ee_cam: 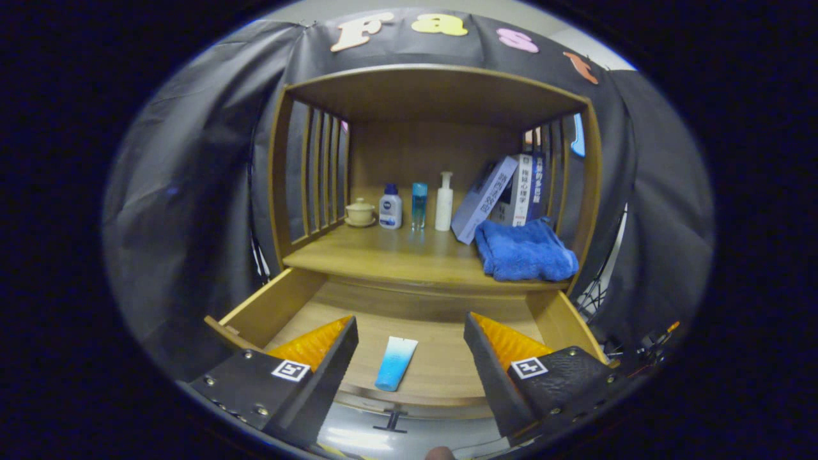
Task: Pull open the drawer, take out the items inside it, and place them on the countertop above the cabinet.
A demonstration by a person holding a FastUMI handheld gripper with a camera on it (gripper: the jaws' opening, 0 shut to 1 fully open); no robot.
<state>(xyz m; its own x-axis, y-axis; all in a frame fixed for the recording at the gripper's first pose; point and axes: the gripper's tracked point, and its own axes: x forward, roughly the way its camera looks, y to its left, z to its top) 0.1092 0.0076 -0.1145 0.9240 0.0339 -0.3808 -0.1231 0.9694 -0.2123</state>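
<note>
Currently our gripper (409, 348) fingers are spread wide, holding nothing, over the pulled-out drawer (268, 306). We see a blue tube (396, 363) lying flat inside, between them. Countertop (390, 255) sits just above.

Lidded cup (360, 211), three bottles (416, 205), leaning books (501, 195), folded blue towel (524, 251) in front of books.
</note>
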